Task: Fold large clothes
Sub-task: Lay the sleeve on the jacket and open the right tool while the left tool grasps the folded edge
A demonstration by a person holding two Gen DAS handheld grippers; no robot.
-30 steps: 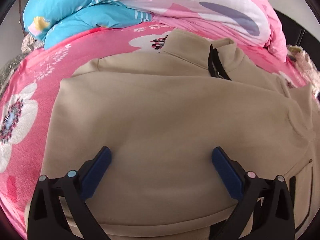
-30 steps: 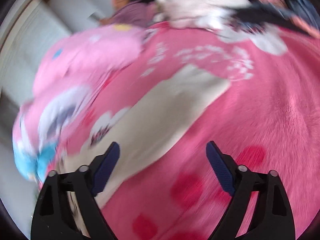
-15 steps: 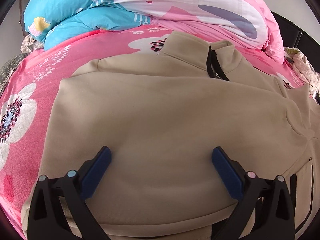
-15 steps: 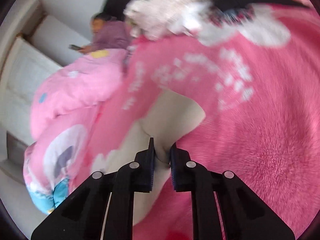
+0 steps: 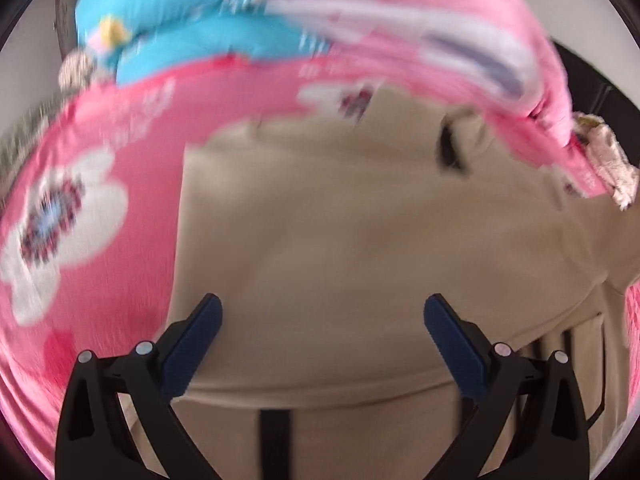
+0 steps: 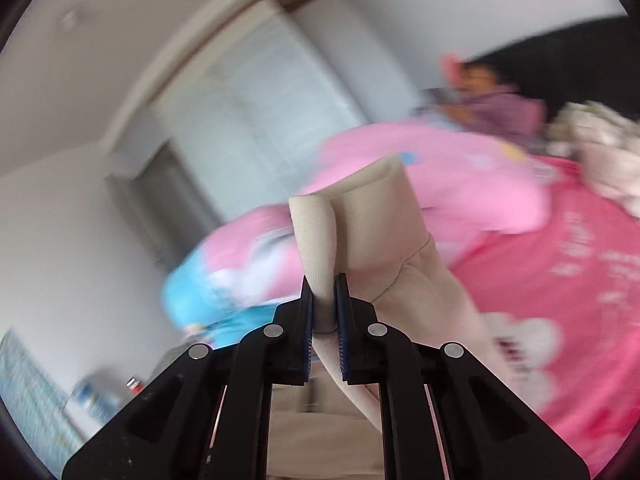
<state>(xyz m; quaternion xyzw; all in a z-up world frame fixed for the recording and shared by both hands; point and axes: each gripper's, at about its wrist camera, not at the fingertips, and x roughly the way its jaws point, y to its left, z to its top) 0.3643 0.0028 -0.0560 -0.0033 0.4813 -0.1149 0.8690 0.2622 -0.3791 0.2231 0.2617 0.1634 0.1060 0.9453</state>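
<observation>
A beige sweatshirt [image 5: 360, 240] lies spread on a pink flowered blanket [image 5: 100, 152], its collar and dark zip at the far side. My left gripper [image 5: 322, 312] hovers over the sweatshirt's lower body, jaws wide apart with nothing between them. In the right wrist view my right gripper [image 6: 324, 292] is shut on the cuff end of the beige sleeve [image 6: 360, 232], which is lifted high off the bed. The sleeve trails down from the jaws toward the sweatshirt's body [image 6: 320, 432] below.
A rolled pink, white and blue duvet [image 5: 360, 28] lies along the far side of the bed. A pile of light fluffy cloth [image 6: 600, 148] sits at the right. A person in purple [image 6: 500, 108] sits beyond the duvet. A white wardrobe [image 6: 260, 92] stands behind.
My right gripper shut on the sleeve cuff and swung it up off the blanket, tilting toward level. The left gripper shifted so the sweatshirt now sits further right in its view.
</observation>
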